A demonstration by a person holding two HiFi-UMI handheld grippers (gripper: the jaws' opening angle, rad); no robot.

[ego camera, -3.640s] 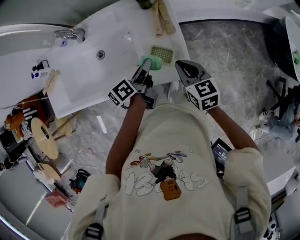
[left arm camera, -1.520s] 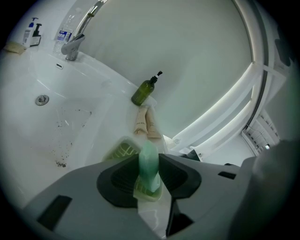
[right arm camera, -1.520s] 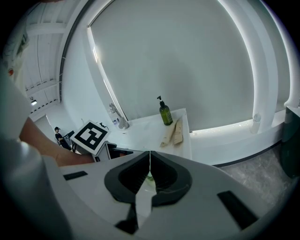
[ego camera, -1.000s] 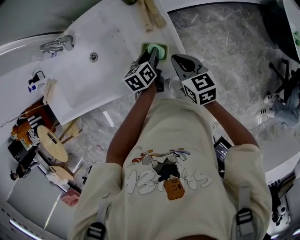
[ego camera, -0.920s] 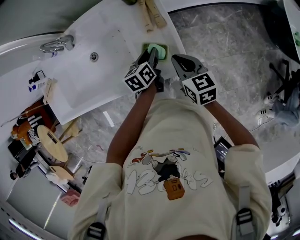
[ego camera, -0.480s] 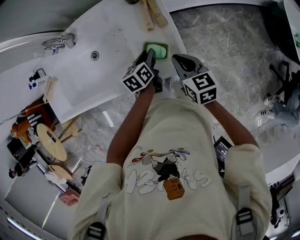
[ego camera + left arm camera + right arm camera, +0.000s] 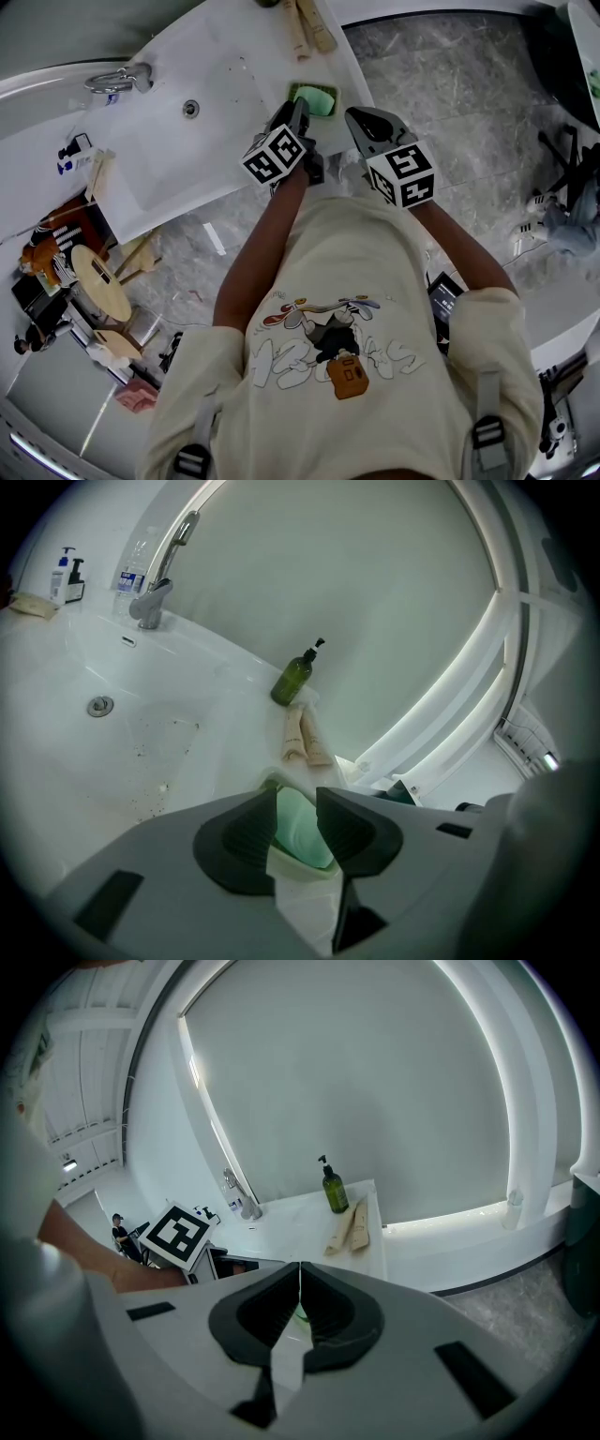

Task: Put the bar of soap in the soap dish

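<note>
Seen steeply from above, at the right end of a white sink counter (image 7: 234,47): pale green bar of soap (image 7: 315,100) lying flat inside a green soap dish (image 7: 292,91), close to the counter's near edge. Just near of the dish, left gripper (image 7: 298,114), jaws parted to a narrow gap and gripping nothing, pointed at the dish; soap visible through that gap in the left gripper view, resting in the dish beyond the jaw tips. Just to the right, past the counter edge and over grey marbled floor (image 7: 450,94), right gripper (image 7: 356,117), jaws pressed fully together, nothing between them. Further along the counter, on the far side of the dish, two tan tubes (image 7: 309,23) lying side by side, then an upright dark green pump bottle (image 7: 293,679) against the wall. To the left, sunken basin (image 7: 169,141) with a round drain (image 7: 191,109) and a chrome faucet (image 7: 117,80) at its far-left rim.
</note>
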